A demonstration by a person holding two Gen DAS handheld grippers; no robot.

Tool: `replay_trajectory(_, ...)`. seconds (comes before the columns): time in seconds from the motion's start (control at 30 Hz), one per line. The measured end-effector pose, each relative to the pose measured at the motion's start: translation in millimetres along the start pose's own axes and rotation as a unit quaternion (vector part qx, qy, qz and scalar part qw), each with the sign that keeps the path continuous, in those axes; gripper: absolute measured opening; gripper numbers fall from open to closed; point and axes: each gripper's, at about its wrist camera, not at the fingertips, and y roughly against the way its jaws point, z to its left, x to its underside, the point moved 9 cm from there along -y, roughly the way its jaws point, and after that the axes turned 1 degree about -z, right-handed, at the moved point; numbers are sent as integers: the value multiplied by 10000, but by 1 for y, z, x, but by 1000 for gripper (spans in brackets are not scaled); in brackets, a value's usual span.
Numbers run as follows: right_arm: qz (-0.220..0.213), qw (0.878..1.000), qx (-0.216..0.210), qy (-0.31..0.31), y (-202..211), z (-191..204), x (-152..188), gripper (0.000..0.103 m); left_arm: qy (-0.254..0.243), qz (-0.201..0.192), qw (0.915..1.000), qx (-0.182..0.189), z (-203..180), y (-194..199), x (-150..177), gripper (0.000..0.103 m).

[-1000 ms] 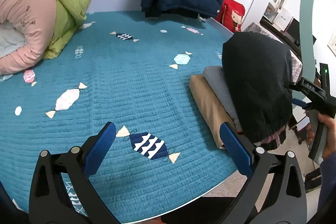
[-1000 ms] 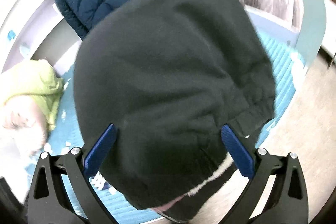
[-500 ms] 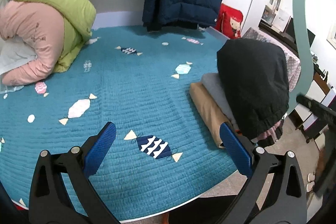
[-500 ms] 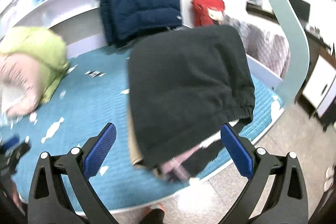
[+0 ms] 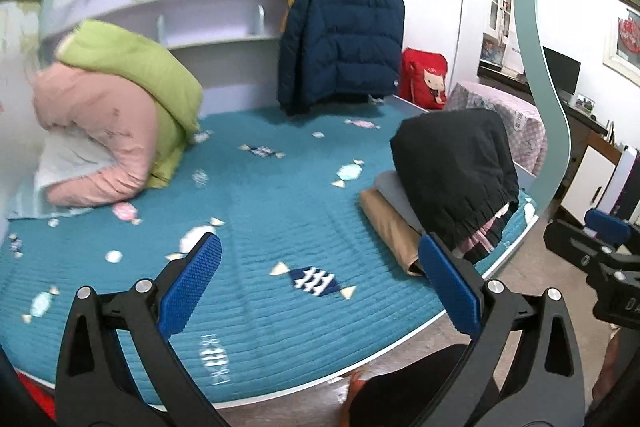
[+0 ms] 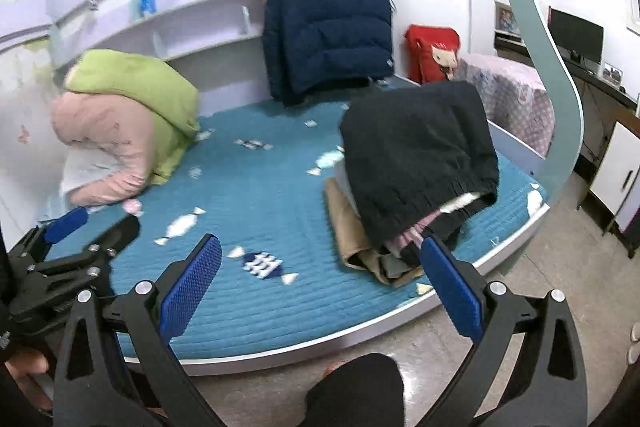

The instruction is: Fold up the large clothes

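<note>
- A teal quilted bedspread (image 5: pixel 256 211) printed with candy shapes covers the bed.
- A rolled pink and green duvet (image 5: pixel 120 123) sits at the far left of the bed, against the wall.
- A navy and yellow puffer jacket (image 5: pixel 340 39) hangs at the back, its hem reaching the bedspread.
- A red bag (image 5: pixel 424 79) with a cartoon cat stands just right of the jacket.
- Pale shelves (image 5: pixel 208 11) run along the rear wall.
- A light green curved post (image 6: pixel 536 39) rises at the bed's right edge.
- A dark monitor (image 6: pixel 576 35) stands on a desk at the far right.
- A white cabinet (image 6: pixel 616 171) is near the floor on the right.

Teal bed (image 5: pixel 256 211); white shelves (image 5: pixel 224 15)
</note>
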Motion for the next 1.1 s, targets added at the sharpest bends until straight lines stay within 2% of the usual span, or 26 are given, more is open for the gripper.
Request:
replay_trajectory(0.13, -243, 9995, -160, 152, 36, 23, -5, 96, 89, -228, 9997, -29, 7, 46, -5, 99)
replay_trajectory(0.3, -617, 9969, -286, 404, 77, 47, -11, 96, -22, -575, 9977, -366, 11, 97, -14, 99)
replay_trajectory(0.37, -716, 9956, -371, 483, 91, 55, -11, 96, -22, -697, 9968, -389, 11, 115, -15, 99)
replay_trajectory(0.6, -1010, 9917, -529, 602, 116, 70, -13, 96, -31, -1116, 9918, -621, 18, 165, -25, 99)
replay_trajectory(0.8, -1137, 9894, -725, 529, 128, 76, -19, 96, -60, -1283, 9884, -816, 22, 188, -33, 99)
replay_trajectory(1.1, -1303, 9876, -701, 517, 143, 77, -24, 96, -26, -1450, 9857, -863, 21, 201, -40, 99)
